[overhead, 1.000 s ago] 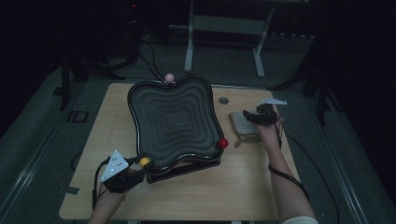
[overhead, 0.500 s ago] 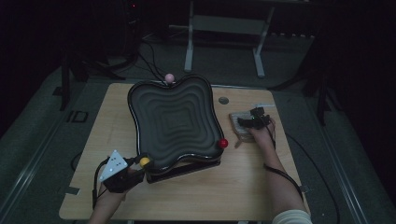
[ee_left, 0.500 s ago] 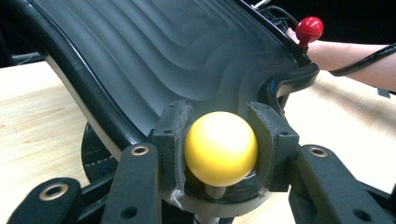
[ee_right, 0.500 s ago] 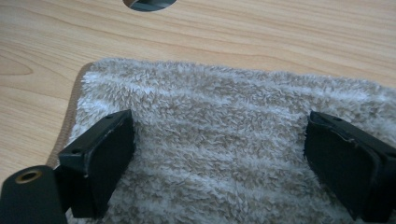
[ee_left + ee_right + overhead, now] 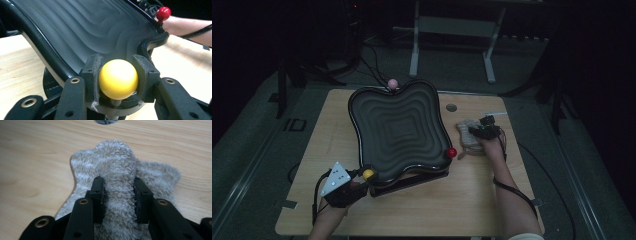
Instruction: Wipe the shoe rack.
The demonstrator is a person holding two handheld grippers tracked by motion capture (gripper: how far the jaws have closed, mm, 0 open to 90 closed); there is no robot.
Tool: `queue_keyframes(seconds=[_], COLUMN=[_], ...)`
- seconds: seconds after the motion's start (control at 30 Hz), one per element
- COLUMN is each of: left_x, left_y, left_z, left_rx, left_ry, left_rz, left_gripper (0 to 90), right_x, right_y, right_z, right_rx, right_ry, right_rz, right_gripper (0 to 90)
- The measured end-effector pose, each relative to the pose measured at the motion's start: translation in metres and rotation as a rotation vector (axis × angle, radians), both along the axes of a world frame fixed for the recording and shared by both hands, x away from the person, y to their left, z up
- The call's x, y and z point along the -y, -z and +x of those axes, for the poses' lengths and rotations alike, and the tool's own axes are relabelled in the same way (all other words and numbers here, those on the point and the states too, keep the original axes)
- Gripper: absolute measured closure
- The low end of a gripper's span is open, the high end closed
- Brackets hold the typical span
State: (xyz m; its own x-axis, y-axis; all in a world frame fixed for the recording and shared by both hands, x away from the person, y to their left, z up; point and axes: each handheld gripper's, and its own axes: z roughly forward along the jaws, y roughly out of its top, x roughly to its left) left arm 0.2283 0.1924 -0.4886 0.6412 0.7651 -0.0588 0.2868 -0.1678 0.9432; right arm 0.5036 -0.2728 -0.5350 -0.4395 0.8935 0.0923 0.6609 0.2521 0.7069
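Note:
A black wavy tray sits tilted on a stand in the middle of the wooden table. Ball knobs stick out at its rim: pink at the far side, red at the right, yellow at the near left. My left gripper is shut on the yellow knob, which fills the gap between the pads. To the right of the tray lies a fluffy beige cloth. My right gripper has just been closing its jaws, and they pinch a raised fold of the cloth.
A small grey round disc is set in the table behind the cloth. Metal frame legs and cables stand on the dark floor beyond the far edge. Bare wood lies along the near edge and the left side.
My right gripper has come down from the cloth's far right corner onto the cloth and closed on a fold of it. The left gripper and the tray have not moved.

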Motion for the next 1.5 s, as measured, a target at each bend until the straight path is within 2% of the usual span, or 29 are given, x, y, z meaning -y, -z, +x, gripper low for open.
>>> queue_keyframes(seconds=[0.1, 0.2, 0.37, 0.47, 0.53, 0.63, 0.7, 0.8, 0.87, 0.93, 0.97, 1.07, 1.13, 1.2, 1.37, 1.43, 1.5], left_x=[-0.001, -0.003, -0.005, -0.006, -0.007, -0.008, -0.008, -0.008, -0.008, -0.009, -0.009, -0.01, -0.009, -0.009, -0.01, -0.01, -0.01], left_y=[0.001, 0.001, 0.001, 0.0, 0.001, 0.003, 0.003, 0.002, 0.003, 0.003, 0.003, 0.003, 0.003, 0.003, 0.004, 0.004, 0.004], left_z=[0.001, 0.002, 0.004, 0.005, 0.005, 0.005, 0.005, 0.005, 0.006, 0.006, 0.006, 0.007, 0.007, 0.007, 0.007, 0.007, 0.008], left_rx=[0.002, -0.002, -0.009, -0.008, -0.004, 0.003, 0.004, 0.002, 0.003, 0.0, -0.001, -0.002, -0.002, -0.002, 0.001, 0.0, 0.001], left_ry=[0.012, 0.027, 0.049, 0.056, 0.061, 0.067, 0.068, 0.07, 0.074, 0.078, 0.08, 0.085, 0.085, 0.084, 0.086, 0.088, 0.09], left_rz=[-0.01, -0.009, -0.014, -0.008, -0.009, -0.032, -0.032, -0.024, -0.027, -0.032, -0.032, -0.037, -0.038, -0.037, -0.048, -0.05, -0.049], left_gripper=[58.9, 58.9, 58.9, 58.9, 58.9, 58.9, 59.0, 59.0, 59.0, 58.9, 58.9, 58.9, 59.0, 59.0, 59.1, 59.1, 59.1], right_x=[0.0, 0.0, -0.003, -0.008, -0.015, -0.028, -0.038, -0.06, -0.076, -0.082, -0.098, -0.119, -0.131, -0.14, -0.15, -0.15, -0.149], right_y=[-0.016, -0.039, -0.082, -0.11, -0.128, -0.149, -0.161, -0.179, -0.187, -0.19, -0.197, -0.203, -0.204, -0.204, -0.196, -0.189, -0.18], right_z=[-0.011, -0.022, -0.045, -0.057, -0.061, -0.063, -0.061, -0.055, -0.05, -0.048, -0.041, -0.033, -0.027, -0.02, -0.006, -0.002, 0.001], right_rx=[0.02, 0.049, 0.119, 0.16, 0.185, 0.222, 0.238, 0.266, 0.277, 0.282, 0.276, 0.278, 0.288, 0.274, 0.246, 0.227, 0.198], right_ry=[-0.026, -0.043, -0.088, -0.114, -0.132, -0.17, -0.201, -0.234, -0.256, -0.267, -0.29, -0.322, -0.319, -0.313, -0.279, -0.255, -0.238], right_rz=[0.015, 0.048, 0.168, 0.2, 0.192, 0.202, 0.23, 0.228, 0.209, 0.204, 0.214, 0.202, 0.153, 0.128, 0.073, 0.031, 0.02], right_gripper=[68.8, 68.8, 68.8, 68.7, 68.6, 68.4, 68.3, 67.8, 68.0, 68.0, 68.1, 68.1, 68.0, 68.0, 67.5, 67.4, 66.6])
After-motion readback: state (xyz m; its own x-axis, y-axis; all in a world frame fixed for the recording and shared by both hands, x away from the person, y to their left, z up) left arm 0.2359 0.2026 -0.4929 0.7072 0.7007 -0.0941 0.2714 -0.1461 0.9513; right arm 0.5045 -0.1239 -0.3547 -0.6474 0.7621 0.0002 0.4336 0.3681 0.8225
